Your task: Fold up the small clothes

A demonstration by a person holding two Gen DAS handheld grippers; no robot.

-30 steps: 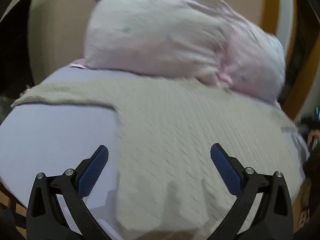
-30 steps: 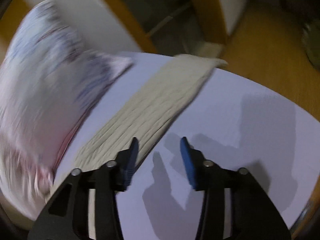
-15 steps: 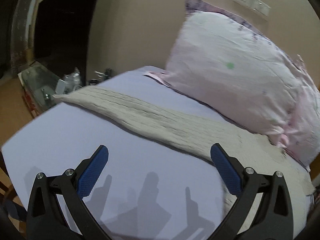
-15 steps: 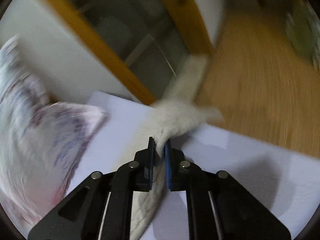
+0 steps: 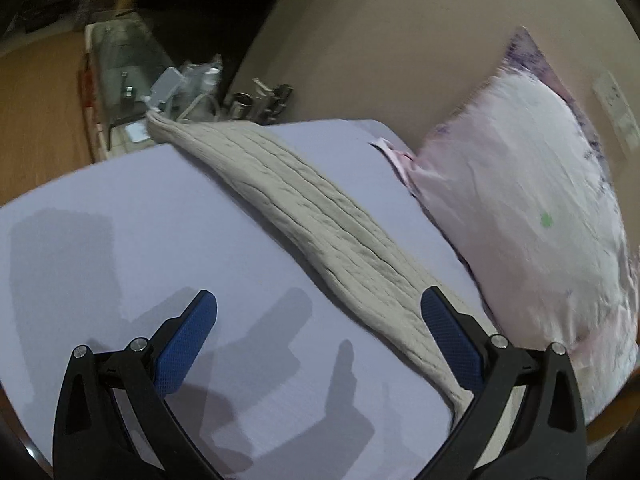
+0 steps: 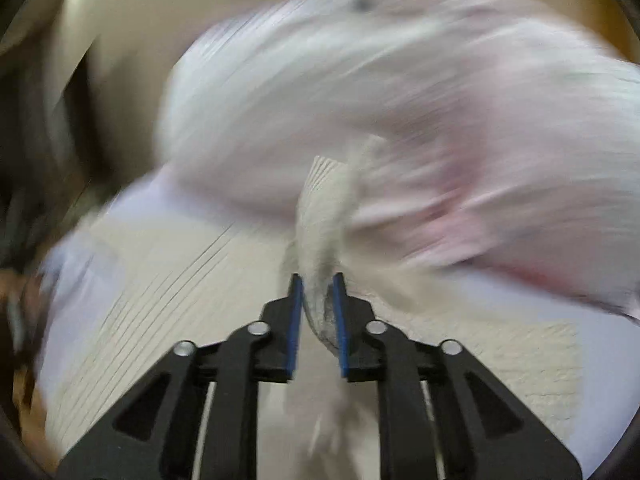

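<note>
My right gripper [image 6: 316, 312] clamps a sleeve of the sweater [image 5: 320, 216], which lies on the bed [image 5: 120, 200]. My left gripper [image 5: 320, 340] hangs open. Folding has barely begun; most folds remain.

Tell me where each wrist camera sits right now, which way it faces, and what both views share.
Left wrist: above the lavender sheet, facing the sleeve of the beige knit sweater and pink pillow; left gripper open, empty.
Right wrist: low over the sweater, blurred, facing the pillow; right gripper pinching a knit fold.
Shared: sweater, pillow, sheet.
</note>
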